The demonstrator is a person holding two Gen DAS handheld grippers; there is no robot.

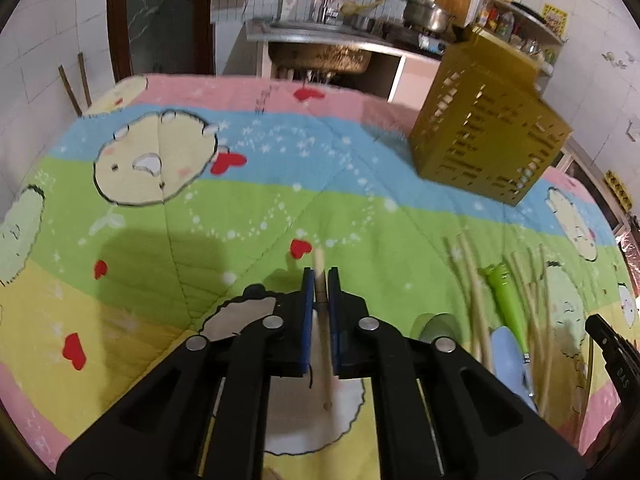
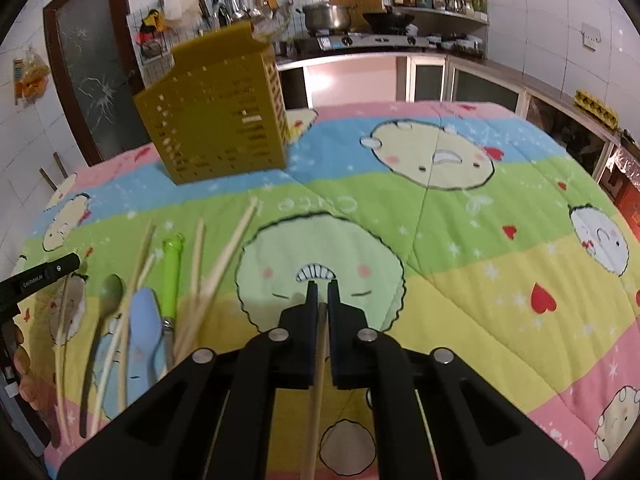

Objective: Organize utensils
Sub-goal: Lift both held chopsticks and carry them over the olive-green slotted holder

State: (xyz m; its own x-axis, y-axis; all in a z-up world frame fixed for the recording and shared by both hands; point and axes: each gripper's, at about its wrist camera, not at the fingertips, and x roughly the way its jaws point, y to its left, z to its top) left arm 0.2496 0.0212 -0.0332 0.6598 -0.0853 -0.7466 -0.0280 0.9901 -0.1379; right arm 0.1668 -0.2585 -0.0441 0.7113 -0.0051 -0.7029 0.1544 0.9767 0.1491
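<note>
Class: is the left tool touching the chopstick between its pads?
Touching. The left wrist view shows the left tool with its pads closed against the chopstick.

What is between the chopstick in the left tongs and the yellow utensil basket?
Nothing visible. The left tongs grip a chopstick, and only bare quilt lies between it and the yellow basket. The loose utensils lie off to the right.

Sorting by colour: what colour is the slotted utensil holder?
The utensil holder is mustard yellow, clearest in the right wrist view.
</note>
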